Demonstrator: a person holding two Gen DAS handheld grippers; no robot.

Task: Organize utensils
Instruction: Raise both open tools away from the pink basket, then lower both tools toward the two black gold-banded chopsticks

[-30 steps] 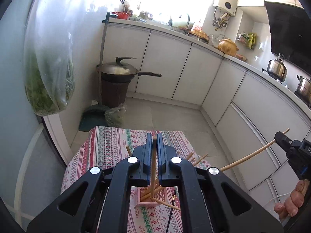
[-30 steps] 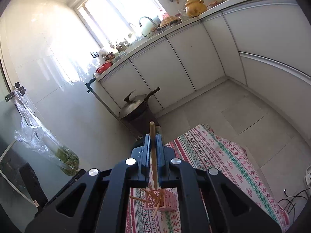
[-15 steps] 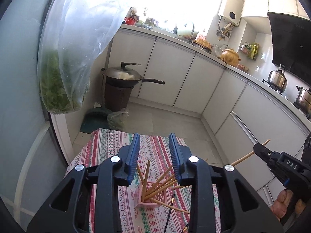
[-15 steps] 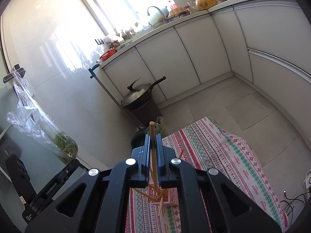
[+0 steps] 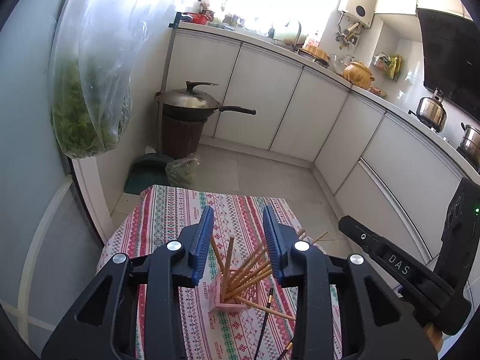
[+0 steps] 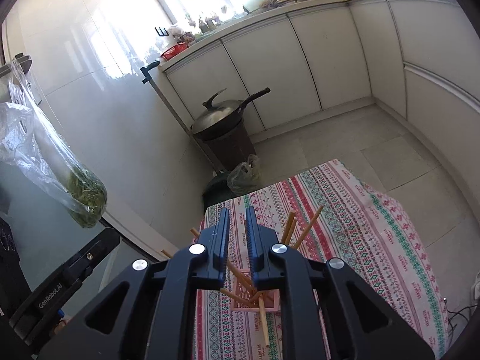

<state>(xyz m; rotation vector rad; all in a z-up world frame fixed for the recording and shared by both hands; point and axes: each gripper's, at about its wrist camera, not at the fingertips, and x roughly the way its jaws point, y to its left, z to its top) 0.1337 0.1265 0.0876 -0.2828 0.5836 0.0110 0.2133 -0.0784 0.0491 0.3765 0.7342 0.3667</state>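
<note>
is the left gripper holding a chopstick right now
No, the left gripper is open with nothing between its fingers; the wooden chopsticks stand below it in the pink holder.

Left gripper (image 5: 237,240) fingers spread wide and empty, right gripper (image 6: 237,237) fingers slightly parted, empty

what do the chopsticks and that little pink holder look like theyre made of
Chopsticks: probably bamboo or wood, matte; they are tan, thin and straight.
Pink holder: likely moulded plastic, judging by its even pastel colour and lattice cut-out wall.
Black chopstick lying on the tablecloth: dark, perhaps lacquered; unclear.
</note>
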